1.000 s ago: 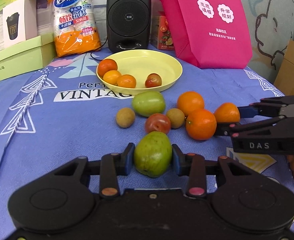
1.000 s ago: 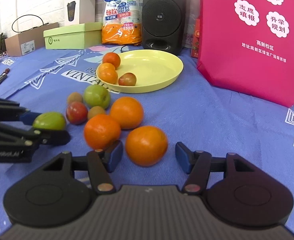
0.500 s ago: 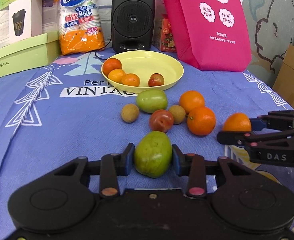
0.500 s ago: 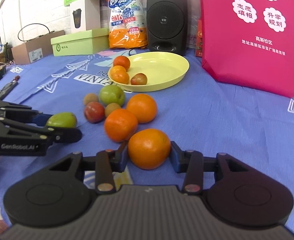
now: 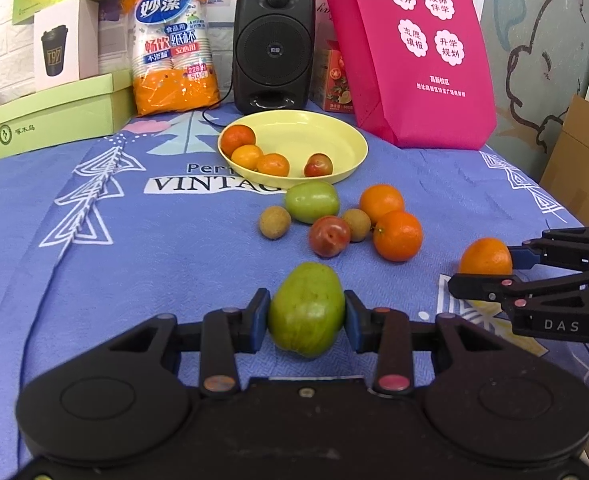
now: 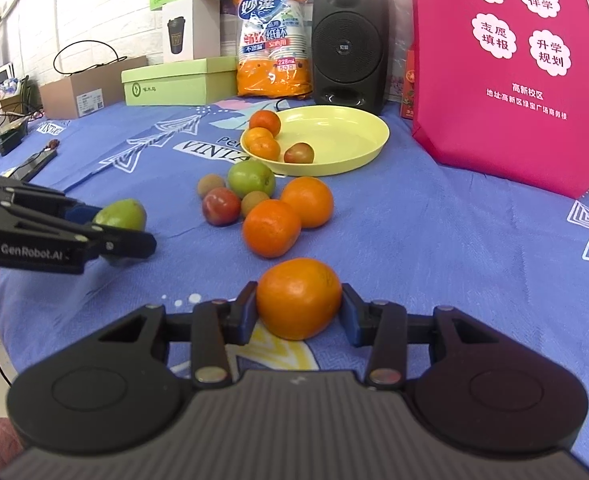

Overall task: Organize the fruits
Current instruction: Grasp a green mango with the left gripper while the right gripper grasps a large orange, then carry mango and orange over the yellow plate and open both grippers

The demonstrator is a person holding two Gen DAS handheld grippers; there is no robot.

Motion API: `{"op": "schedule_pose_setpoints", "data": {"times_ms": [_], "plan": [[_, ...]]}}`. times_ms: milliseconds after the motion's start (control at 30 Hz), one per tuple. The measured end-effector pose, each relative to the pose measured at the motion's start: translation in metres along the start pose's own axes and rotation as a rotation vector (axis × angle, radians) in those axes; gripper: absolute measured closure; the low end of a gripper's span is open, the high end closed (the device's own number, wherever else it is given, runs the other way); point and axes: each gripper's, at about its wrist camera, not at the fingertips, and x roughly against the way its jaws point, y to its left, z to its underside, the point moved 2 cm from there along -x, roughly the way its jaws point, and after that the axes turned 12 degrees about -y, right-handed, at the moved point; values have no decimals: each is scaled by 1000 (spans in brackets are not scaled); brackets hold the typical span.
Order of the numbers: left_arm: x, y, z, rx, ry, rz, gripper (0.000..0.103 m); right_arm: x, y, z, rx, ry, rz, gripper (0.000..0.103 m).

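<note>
My left gripper [image 5: 307, 314] is shut on a green mango-like fruit [image 5: 307, 312], held above the blue cloth. My right gripper [image 6: 298, 308] is shut on an orange [image 6: 299, 298]; the left wrist view shows that orange [image 5: 486, 257] at the right, apart from the pile. A yellow plate [image 5: 334, 136] at the back holds three small oranges [image 5: 238, 140] and a reddish plum [image 5: 318, 165]. In front of the plate lie a green fruit [image 5: 312, 201], two oranges [image 5: 397, 235], a red plum [image 5: 329, 236] and two brown kiwis [image 5: 274, 222].
Behind the plate stand a black speaker [image 5: 273, 46], an orange pack of paper cups [image 5: 172, 44], a pink bag [image 5: 418, 52] and a green box [image 5: 54, 114]. A cardboard box [image 5: 578, 176] sits past the table's right edge. Cables and small devices [image 6: 10, 136] lie at the far left.
The right gripper closed on the orange and drew it back from the pile, toward the near right. The left gripper pulled back a little with the green fruit in it.
</note>
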Motion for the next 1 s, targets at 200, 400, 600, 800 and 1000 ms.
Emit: {"op": "schedule_pose_setpoints", "data": {"times_ms": [200, 400, 600, 800, 1000], "plan": [[6, -1, -4, 4, -11, -2, 65, 6, 1, -4, 11, -13, -4, 62], [3, -2, -12, -3, -22, -3, 65, 5, -4, -12, 9, -31, -7, 62], [-11, -3, -29, -47, -45, -3, 65, -5, -6, -25, 17, -49, -24, 62], [-33, -3, -57, -92, -65, 22, 65, -19, -13, -50, 54, -81, -18, 62], [-73, 3, -94, -132, -73, 5, 65, -39, -25, -81, 89, -112, 3, 62]]}}
